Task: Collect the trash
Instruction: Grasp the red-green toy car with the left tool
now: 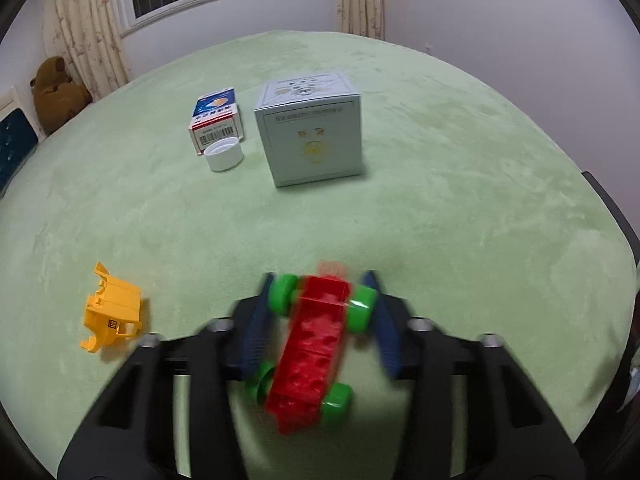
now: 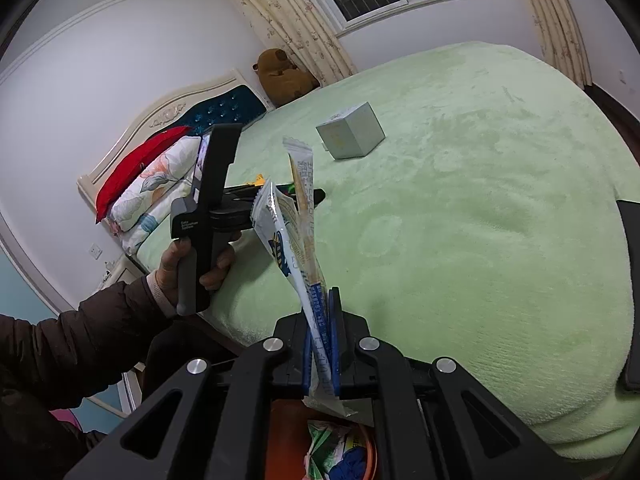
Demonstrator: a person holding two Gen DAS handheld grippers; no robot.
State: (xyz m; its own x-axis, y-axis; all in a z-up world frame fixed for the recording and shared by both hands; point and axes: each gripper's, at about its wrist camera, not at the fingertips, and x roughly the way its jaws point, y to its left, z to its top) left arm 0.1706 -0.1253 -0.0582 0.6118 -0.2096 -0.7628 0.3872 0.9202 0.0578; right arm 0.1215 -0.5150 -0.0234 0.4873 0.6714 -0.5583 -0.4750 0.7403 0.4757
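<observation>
Two wrappers (image 2: 298,236) are pinched in the right gripper (image 2: 322,344), above the trash bin (image 2: 372,448); loosely held, they could slip onto the bed (image 2: 480,220). Left gripper (image 1: 320,320) straddles a red toy car (image 1: 312,348), fingers apart; closing would collect a toy. Beyond the car sit a white cap (image 1: 223,155) and boxes (image 1: 312,136).
</observation>
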